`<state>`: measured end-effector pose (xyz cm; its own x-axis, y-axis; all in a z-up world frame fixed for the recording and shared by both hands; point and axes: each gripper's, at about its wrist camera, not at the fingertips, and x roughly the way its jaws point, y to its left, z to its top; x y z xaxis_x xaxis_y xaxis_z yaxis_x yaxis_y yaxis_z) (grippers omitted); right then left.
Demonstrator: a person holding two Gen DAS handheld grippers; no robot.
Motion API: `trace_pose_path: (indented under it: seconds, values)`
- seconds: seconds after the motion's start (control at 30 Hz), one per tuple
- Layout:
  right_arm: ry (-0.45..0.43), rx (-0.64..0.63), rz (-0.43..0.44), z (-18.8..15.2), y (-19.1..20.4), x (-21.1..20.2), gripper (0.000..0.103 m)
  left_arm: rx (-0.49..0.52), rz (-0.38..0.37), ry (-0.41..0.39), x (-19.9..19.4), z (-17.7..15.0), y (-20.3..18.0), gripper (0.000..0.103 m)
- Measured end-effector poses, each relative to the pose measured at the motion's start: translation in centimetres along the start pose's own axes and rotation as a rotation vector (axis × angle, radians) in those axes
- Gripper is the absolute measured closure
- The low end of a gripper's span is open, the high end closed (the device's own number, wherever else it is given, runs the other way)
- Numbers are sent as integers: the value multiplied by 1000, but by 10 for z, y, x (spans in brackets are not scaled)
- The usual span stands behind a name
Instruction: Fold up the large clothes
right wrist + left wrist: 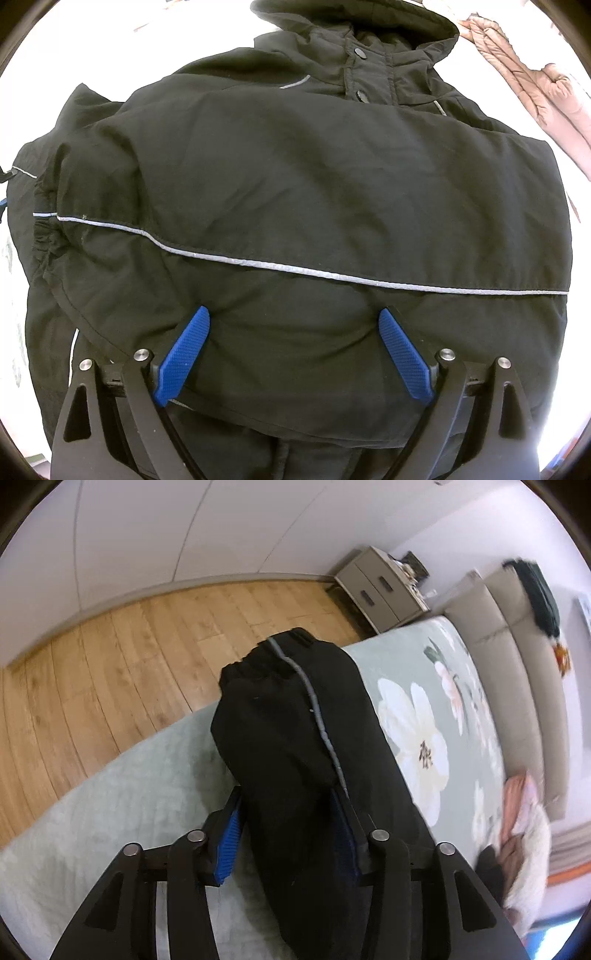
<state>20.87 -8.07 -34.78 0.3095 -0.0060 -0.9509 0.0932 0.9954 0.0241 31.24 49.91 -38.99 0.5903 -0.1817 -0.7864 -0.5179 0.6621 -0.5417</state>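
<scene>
Left hand-held gripper (291, 827) angled steeply down, jaws clamped on a black jacket sleeve (295, 716). The sleeve fills the gap between the blue pads (229, 834) and runs forward away from the camera, cuff end out over the bed edge, grey piping on top. Beneath it: bed (413, 672) with pale green floral cover, wood floor (110, 672) beyond, a grey nightstand (380, 587) by the headboard.

Right hand-held gripper (293, 350) points almost straight down over the black jacket (295, 177), jaws spread wide, both fingertips (186, 354) resting on or just above the fabric, nothing pinched. Jacket lies flat on the bed, hood at the top of the view, one sleeve folded across the body. Pink quilted garment (535, 92) lies beside it at upper right.
</scene>
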Motion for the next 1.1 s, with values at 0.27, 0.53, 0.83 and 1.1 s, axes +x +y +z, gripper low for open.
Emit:
trace_pose_path:
  seconds: [0.27,0.53,0.83,1.1]
  values:
    - [-3,1,1,-2,-1,0,7,424,41,-196,-83,-51,-100,88]
    - [12,41,92,-5,-19,-23,18,848,4,-279,-143,-184,-217,87]
    - [-20,121,73,-50,-76,-62,18,1163,-237,-104,-139,-370,-306,83]
    - [-39,139,28,-66,-131,-95,18,1223,-246,262,-87,-475,-322,79]
